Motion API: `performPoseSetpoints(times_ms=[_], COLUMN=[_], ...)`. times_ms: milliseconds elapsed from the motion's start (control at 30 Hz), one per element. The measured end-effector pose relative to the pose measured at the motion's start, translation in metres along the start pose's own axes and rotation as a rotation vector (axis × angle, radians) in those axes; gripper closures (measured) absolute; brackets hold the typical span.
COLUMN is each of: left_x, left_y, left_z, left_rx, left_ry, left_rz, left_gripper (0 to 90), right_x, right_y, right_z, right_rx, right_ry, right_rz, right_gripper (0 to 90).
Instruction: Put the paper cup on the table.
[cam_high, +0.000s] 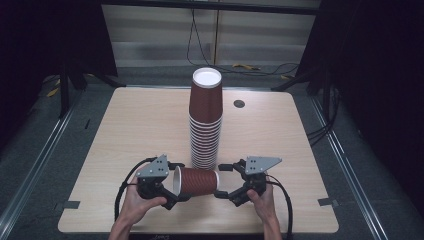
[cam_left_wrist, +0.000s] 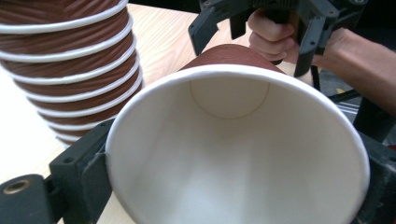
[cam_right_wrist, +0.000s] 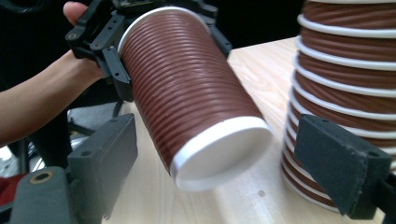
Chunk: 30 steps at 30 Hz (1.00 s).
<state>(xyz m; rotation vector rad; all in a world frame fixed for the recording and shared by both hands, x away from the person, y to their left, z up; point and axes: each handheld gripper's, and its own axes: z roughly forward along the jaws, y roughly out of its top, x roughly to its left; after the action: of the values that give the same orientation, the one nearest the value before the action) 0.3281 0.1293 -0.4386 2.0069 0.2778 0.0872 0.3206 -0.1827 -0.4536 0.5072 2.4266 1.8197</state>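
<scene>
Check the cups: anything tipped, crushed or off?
Nothing damaged. One cup lies sideways, gripped at its rim by the left tongs, with its base between the open right tongs. The stack of upturned cups stands straight on the table.

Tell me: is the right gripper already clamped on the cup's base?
No. The right gripper stands open, its pads clear of the cup base on both sides.

Cup (cam_high: 196, 181): brown ribbed paper, white inside; I saw it lying level, mouth left, base right.
Place: near edge, just before the stack (cam_high: 205, 120).
</scene>
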Motion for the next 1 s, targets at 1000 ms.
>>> performPoseSetpoints(times_ms=[1000], left_x=[0.024], left_y=[-0.005], left_z=[-0.036], left_rx=[0.168], left_ry=[0.144], left_rz=[-0.078], left_gripper=[7.0], right_x=[-0.003], right_y=[-0.021], right_z=[-0.035], right_rx=[-0.116], right_ry=[-0.295], right_rz=[0.071], right_gripper=[13.0])
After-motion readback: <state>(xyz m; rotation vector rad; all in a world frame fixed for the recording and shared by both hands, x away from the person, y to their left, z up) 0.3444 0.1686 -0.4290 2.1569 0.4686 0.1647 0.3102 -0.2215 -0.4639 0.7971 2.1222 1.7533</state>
